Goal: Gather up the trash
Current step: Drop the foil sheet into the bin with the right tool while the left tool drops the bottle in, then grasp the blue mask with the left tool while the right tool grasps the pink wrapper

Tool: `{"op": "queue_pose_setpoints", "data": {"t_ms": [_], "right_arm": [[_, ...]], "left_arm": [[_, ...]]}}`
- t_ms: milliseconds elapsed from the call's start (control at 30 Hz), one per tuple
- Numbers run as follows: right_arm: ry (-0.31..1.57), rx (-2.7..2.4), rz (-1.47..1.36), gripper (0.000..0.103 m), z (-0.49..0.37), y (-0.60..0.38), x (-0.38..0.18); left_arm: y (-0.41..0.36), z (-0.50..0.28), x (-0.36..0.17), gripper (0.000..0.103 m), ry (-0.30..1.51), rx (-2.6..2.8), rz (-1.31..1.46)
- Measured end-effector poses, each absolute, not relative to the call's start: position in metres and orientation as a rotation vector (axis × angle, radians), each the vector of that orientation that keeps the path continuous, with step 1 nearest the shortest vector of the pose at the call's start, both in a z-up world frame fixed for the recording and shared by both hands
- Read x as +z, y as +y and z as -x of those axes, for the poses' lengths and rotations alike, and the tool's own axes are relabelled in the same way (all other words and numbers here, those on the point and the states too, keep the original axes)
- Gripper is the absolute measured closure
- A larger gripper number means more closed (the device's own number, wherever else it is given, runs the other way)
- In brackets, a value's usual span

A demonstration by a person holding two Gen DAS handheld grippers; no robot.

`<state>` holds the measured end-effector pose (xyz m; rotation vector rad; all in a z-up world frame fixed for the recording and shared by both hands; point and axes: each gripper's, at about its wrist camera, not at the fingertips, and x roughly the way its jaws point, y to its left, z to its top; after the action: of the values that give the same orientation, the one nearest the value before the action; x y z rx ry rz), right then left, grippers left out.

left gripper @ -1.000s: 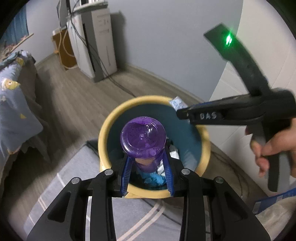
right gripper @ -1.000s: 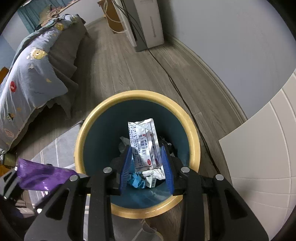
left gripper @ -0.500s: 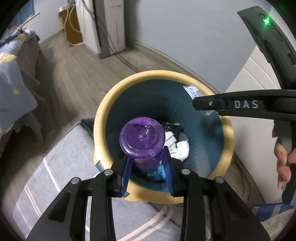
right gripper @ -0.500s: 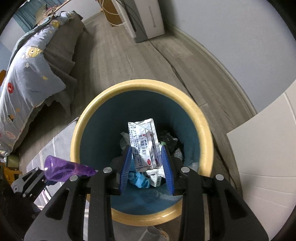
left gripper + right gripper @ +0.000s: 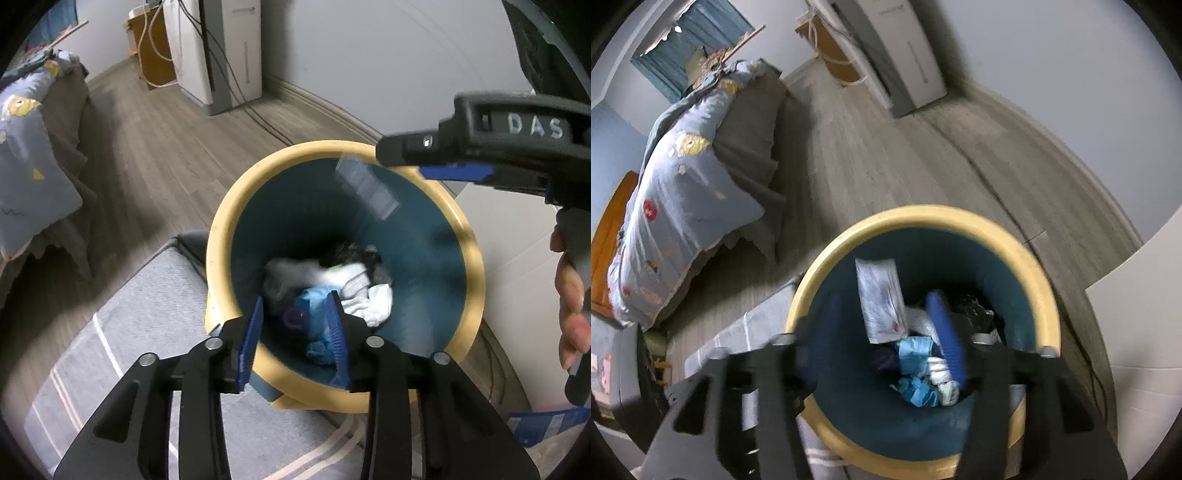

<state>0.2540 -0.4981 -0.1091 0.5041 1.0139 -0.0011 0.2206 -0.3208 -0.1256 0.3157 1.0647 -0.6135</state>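
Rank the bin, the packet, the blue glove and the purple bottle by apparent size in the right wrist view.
1. bin
2. packet, though it is blurred and nearer the camera
3. blue glove
4. purple bottle, mostly hidden, so its rank is unsure

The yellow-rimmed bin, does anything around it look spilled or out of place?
Nothing looks spilled. The yellow-rimmed blue bin stands upright, with crumpled white and blue trash at its bottom. A silver foil packet is blurred over its opening, below the open right gripper. The left gripper is open and empty.

Left tool (image 5: 294, 312) and right tool (image 5: 882, 332) both with fingers spread and empty, right hand (image 5: 570, 295) on its grip.
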Motion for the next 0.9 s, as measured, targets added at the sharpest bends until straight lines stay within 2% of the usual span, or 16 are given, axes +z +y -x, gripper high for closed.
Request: {"op": "queue_pose_setpoints", "data": {"t_ms": [167,267,333,367,467,900], "right_arm": [[1.000,-0.037,-0.519,0.043,-0.254,-0.505,-0.106],[1.001,-0.055,-0.509,0.030,-0.253,-0.506,-0.104],[0.997,-0.073,-0.490,0.015,-0.251,-0.506,-0.101],[0.993,-0.082,-0.477,0.013,-0.251,-0.505,-0.099],[0.991,-0.098,-0.478,0.006,-0.248,-0.508,-0.095],[1.000,-0.141,-0.267,0.006,-0.221,-0.462,-0.061]], "left_arm": [[-0.314,-0.221,-0.127,0.053,1.063,-0.610,-0.308],[-0.308,-0.218,-0.124,0.033,1.046,-0.604,-0.296],[-0.303,-0.213,-0.119,0.013,1.018,-0.591,-0.296],[-0.301,-0.211,-0.116,0.010,1.004,-0.585,-0.296],[-0.293,-0.205,-0.107,0.007,0.984,-0.580,-0.270],[-0.213,-0.161,-0.051,0.006,0.939,-0.492,-0.186]]}}
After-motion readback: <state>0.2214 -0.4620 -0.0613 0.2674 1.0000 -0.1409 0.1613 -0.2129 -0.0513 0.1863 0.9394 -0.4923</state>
